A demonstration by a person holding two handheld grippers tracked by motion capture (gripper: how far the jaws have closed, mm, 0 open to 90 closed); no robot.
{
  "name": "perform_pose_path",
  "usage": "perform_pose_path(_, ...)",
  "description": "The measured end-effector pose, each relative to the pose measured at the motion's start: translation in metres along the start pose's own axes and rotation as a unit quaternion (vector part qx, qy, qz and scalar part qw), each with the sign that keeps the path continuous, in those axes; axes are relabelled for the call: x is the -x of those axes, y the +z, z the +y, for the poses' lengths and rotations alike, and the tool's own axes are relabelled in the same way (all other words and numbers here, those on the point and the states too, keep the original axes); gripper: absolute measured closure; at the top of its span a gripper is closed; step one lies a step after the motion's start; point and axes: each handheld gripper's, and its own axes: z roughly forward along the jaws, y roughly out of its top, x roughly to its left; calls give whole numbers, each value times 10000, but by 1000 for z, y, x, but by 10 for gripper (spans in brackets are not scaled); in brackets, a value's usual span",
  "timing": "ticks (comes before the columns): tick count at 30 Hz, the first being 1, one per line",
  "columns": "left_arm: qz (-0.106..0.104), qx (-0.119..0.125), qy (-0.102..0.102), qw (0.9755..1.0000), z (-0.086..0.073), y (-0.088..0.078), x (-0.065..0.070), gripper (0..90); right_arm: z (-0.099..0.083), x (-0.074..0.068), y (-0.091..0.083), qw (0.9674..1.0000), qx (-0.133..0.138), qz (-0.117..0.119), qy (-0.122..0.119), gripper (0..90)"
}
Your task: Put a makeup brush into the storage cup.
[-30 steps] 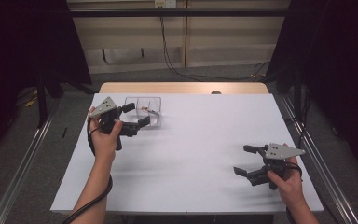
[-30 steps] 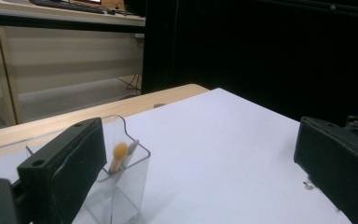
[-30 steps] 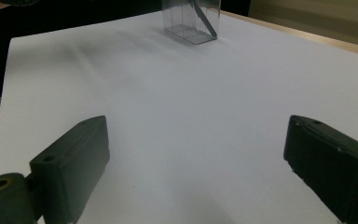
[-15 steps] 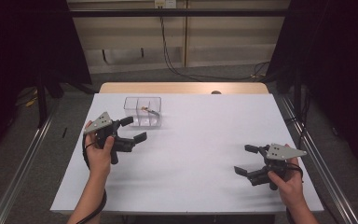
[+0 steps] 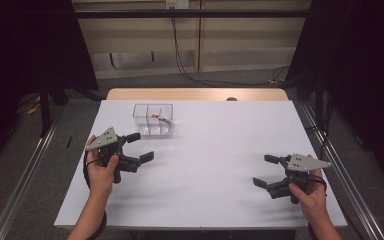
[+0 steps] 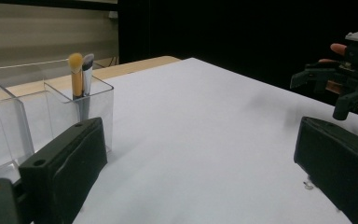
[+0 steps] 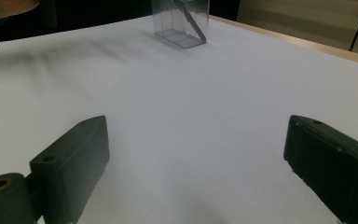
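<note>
High view: left gripper (image 5: 139, 146) jaws apart, empty, just short of clear box (image 5: 153, 119) at table (image 5: 220, 150) far-left; right gripper (image 5: 269, 170) spread, empty. Left gripper view: two brushes (image 6: 80, 74) upright in box. No readable writing.

The white table (image 5: 205, 165) is bare across the middle and lower part of the frame, so a gripper can pass there; in the upper left stands a clear box (image 5: 153, 120) with two brushes (image 6: 80, 74) sticking up; that blocks the way.
</note>
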Motion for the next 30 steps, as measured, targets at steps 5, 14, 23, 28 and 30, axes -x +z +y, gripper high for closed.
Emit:
perform_pose_path(5, -32, -10, 38, 10000, -3, -6, 3, 25, 0, 0, 1, 10000, -10, -15, 2, 67)
perform_pose_path(14, 14, 30, -20, 10000, -8, -17, 6, 24, 0, 1, -1, 10000, 14, -56, -13, 67)
perform_pose_path(23, 76, 67, -136, 9999, -15, -31, 8, 25, -1, 0, -4, 9999, 41, -96, -2, 67)
perform_pose_path(28, 116, -16, -139, 9998, -21, -37, 9, 25, -1, 1, -6, 9999, 61, -133, 16, 67)
perform_pose_path(30, 101, -55, -122, 9999, -22, -40, 9, 25, -1, 1, -7, 9999, 55, -156, 11, 67)
